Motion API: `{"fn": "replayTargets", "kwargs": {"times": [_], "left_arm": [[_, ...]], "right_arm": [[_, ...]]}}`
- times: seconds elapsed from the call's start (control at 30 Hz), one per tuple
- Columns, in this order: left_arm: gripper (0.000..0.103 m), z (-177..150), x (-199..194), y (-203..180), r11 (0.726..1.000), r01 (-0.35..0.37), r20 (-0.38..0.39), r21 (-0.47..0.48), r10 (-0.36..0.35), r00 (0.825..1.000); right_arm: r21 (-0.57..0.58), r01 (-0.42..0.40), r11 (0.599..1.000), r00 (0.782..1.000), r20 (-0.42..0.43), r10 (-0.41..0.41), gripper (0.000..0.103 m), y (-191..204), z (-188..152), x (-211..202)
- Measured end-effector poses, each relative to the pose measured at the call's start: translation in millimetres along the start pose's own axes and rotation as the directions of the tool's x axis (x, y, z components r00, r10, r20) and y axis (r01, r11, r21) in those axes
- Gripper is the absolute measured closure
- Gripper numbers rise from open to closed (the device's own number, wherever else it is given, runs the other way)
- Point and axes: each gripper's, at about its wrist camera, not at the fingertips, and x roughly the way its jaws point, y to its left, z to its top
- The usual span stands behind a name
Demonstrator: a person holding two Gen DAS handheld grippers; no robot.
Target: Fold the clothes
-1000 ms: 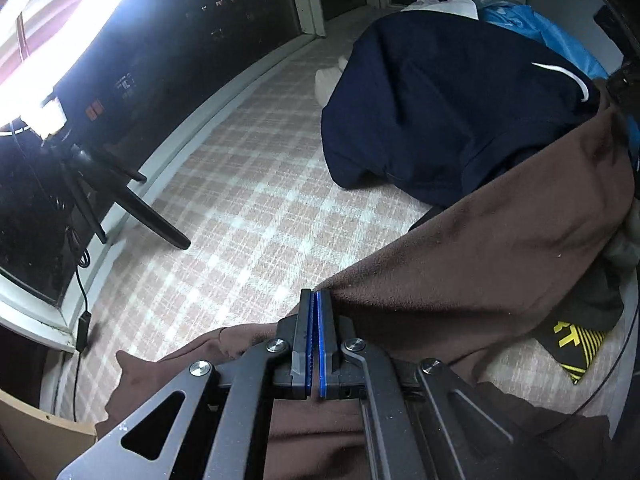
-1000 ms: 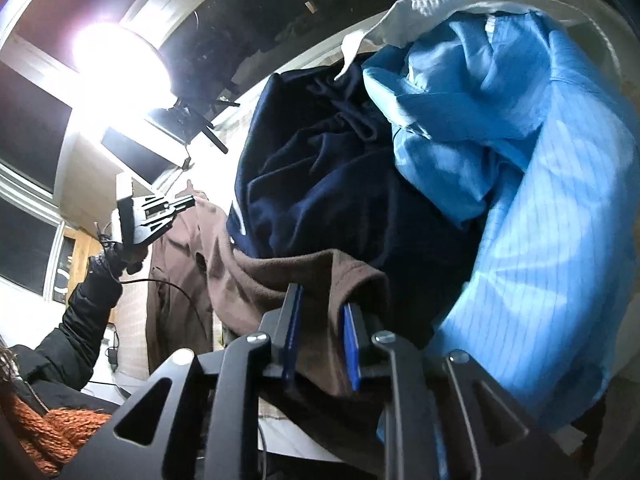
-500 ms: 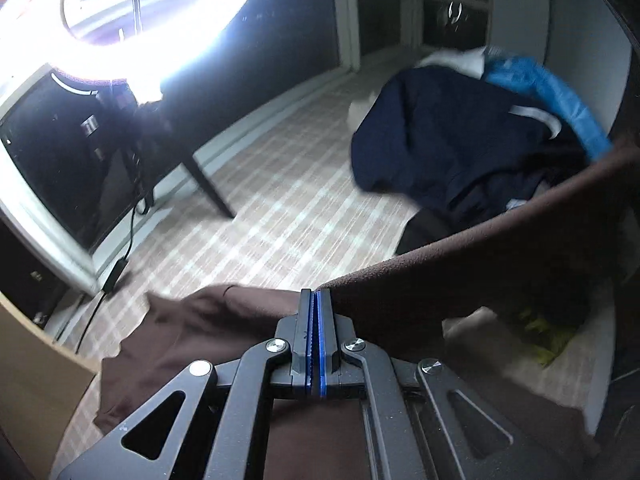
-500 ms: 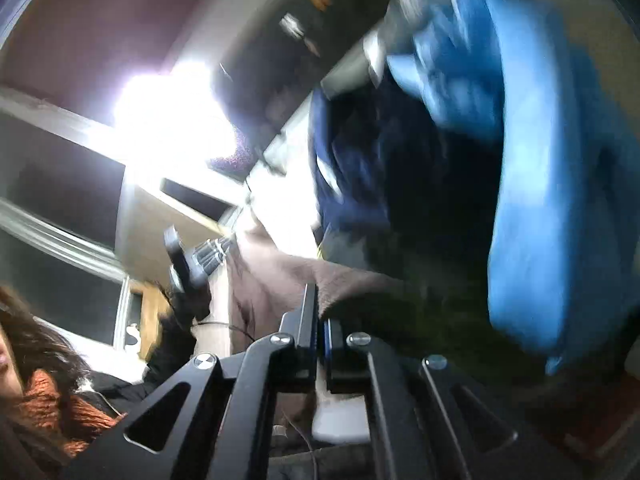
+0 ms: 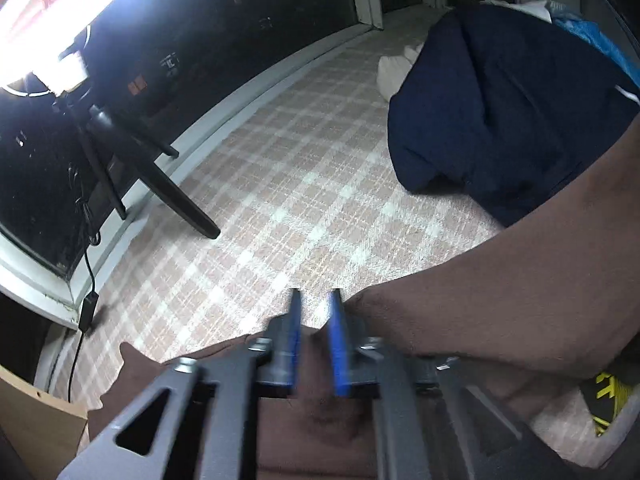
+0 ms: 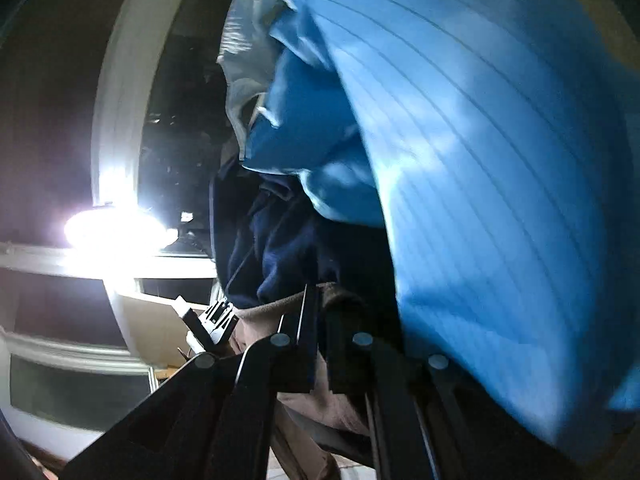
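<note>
A brown fleece garment (image 5: 500, 288) stretches from the lower left up to the right edge over the checked cover (image 5: 300, 200). My left gripper (image 5: 315, 304) is at its near edge and its jaws are opening. The blue pads (image 5: 335, 340) stand apart, with brown cloth low between them and not pressed. In the right wrist view my right gripper (image 6: 322, 312) is shut on a fold of the brown garment (image 6: 272, 312). It sits right against a navy garment (image 6: 272, 248) and a blue striped shirt (image 6: 500, 200). The left gripper (image 6: 212, 320) shows small further off.
The navy garment (image 5: 500, 100) lies heaped at the far right, with a white cloth (image 5: 396, 72) and the blue shirt (image 5: 600, 36) behind it. Tripod legs (image 5: 160, 184) of a bright ring light (image 6: 116, 228) stand at the left. A black-and-yellow item (image 5: 604, 392) lies at lower right.
The left jaws, pinched on the brown cloth before, have parted. The right jaws closed on the brown fold, and that gripper rolled and moved in close to the blue shirt.
</note>
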Motion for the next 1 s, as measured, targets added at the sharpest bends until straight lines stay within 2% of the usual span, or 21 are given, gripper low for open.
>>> {"fn": "replayTargets", "kwargs": {"times": [0.07, 0.2, 0.27, 0.3, 0.33, 0.47, 0.57, 0.63, 0.67, 0.73, 0.83, 0.9, 1.0], "left_arm": [[0.076, -2.4, -15.8, 4.1, 1.0, 0.006, 0.037, -0.024, -0.005, 0.999], [0.076, -4.1, -52.5, 2.1, 0.998, 0.041, 0.081, -0.038, -0.038, 0.996], [0.076, -4.6, -71.6, -15.2, 0.999, 0.052, 0.103, 0.005, -0.052, 0.993], [0.076, -4.9, -81.3, -25.0, 0.998, 0.055, 0.115, 0.029, -0.058, 0.992], [0.076, -3.9, -89.9, -38.7, 0.996, 0.068, 0.128, 0.054, -0.074, 0.989], [0.073, 3.0, -121.9, -104.3, 0.978, 0.136, 0.184, 0.157, -0.164, 0.969], [0.07, 14.6, -135.8, -165.9, 0.949, 0.205, 0.225, 0.239, -0.259, 0.939], [0.068, 25.2, -142.4, -212.5, 0.924, 0.22, 0.257, 0.312, -0.305, 0.917], [0.066, 31.0, -143.4, -236.6, 0.911, 0.211, 0.269, 0.355, -0.316, 0.91], [0.065, 42.4, -143.7, -285.0, 0.88, 0.173, 0.292, 0.443, -0.324, 0.9], [0.061, 55.3, -139.7, -346.3, 0.828, 0.082, 0.325, 0.555, -0.307, 0.895], [0.06, 61.2, -131.7, -378.9, 0.792, 0.007, 0.348, 0.611, -0.276, 0.896], [0.058, 74.3, -109.0, -402.5, 0.772, -0.064, 0.361, 0.633, -0.221, 0.906]], "right_arm": [[-0.074, -0.003, 0.997, 1.0, -0.001, 0.003, 0.098, 14.6, -0.6, -2.5], [-0.169, -0.004, 0.986, 0.999, -0.042, -0.004, 0.074, 35.6, -3.7, -3.1], [-0.262, 0.099, 0.96, 0.993, -0.031, -0.111, 0.074, 47.4, -7.5, 1.0], [-0.261, 0.094, 0.961, 0.994, -0.023, -0.103, 0.08, 50.0, -5.1, -0.7], [-0.26, 0.089, 0.962, 0.995, -0.014, -0.096, 0.1, 52.6, -2.7, -2.3], [-0.239, 0.058, 0.969, 0.998, 0.006, -0.059, 0.101, 59.3, 9.7, -7.8], [-0.189, 0.017, 0.982, 1.0, -0.006, -0.019, 0.1, 55.9, 25.0, -9.5], [-0.168, 0.018, 0.986, 0.998, -0.064, -0.029, 0.094, 53.8, 23.2, -1.2], [-0.173, 0.033, 0.984, 0.996, -0.072, -0.046, 0.092, 55.5, 21.2, -0.7], [-0.158, 0.039, 0.987, 0.997, -0.061, -0.049, 0.077, 52.7, 22.1, -7.3], [-0.127, 0.004, 0.992, 0.999, -0.036, -0.008, 0.076, 33.6, 32.9, -29.0], [-0.186, 0.009, 0.982, 0.999, -0.033, -0.016, 0.076, 38.9, 33.9, -35.4], [-0.255, -0.018, 0.967, 0.998, -0.063, 0.002, 0.076, 42.5, 30.7, -33.0]]}}
